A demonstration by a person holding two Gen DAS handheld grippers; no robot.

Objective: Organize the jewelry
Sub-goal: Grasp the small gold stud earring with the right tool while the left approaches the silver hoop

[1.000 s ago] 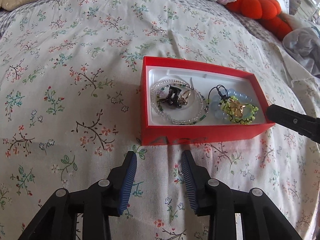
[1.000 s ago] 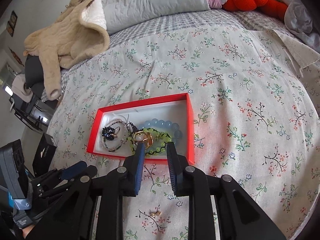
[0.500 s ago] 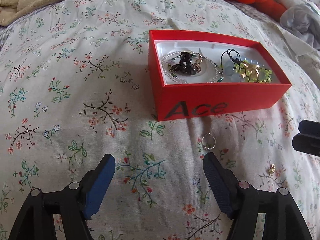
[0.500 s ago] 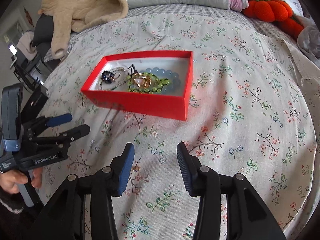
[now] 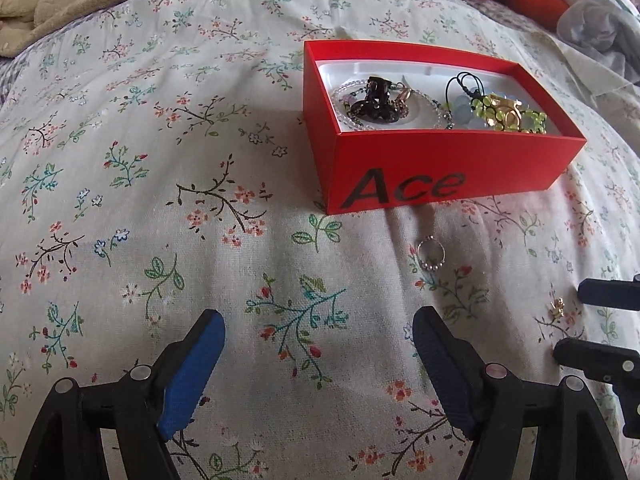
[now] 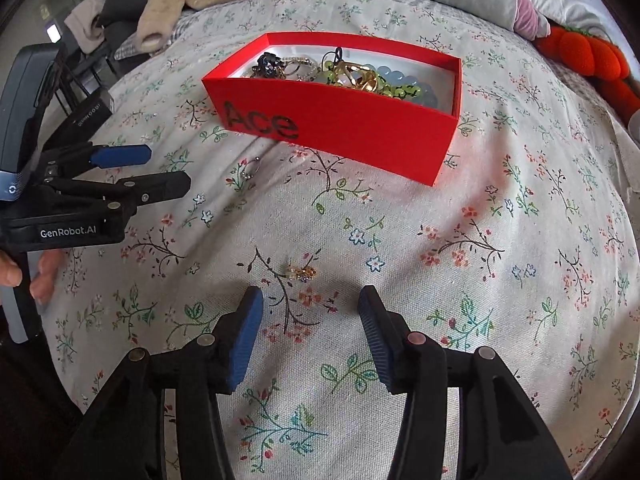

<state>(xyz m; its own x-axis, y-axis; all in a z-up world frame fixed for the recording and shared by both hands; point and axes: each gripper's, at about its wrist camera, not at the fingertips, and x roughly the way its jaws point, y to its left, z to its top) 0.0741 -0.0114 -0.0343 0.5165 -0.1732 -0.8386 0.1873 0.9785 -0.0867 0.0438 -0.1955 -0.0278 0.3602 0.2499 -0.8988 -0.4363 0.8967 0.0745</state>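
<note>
- Our right gripper (image 6: 310, 308) is wide open and holds nothing; its blue pads (image 6: 244, 332) sit low over the bedspread (image 6: 500, 280).
- A small gold earring (image 6: 303, 271) lies on the cloth just ahead of the gap between the pads, untouched.
- Our left gripper (image 5: 318, 336) is also wide open and empty, with bare cloth between its fingers.
- A beaded ring (image 5: 431, 254) lies ahead of our left gripper, to the right, near the front wall of the box (image 5: 440, 168).
- The red box stands farther out, apart from both grippers; it holds bracelets (image 5: 508, 114) and other jewelry.
- Open bedspread surrounds the box on all sides.
- In the right view, our left hand (image 6: 38, 276) grips its handle at the frame's left edge.
</note>
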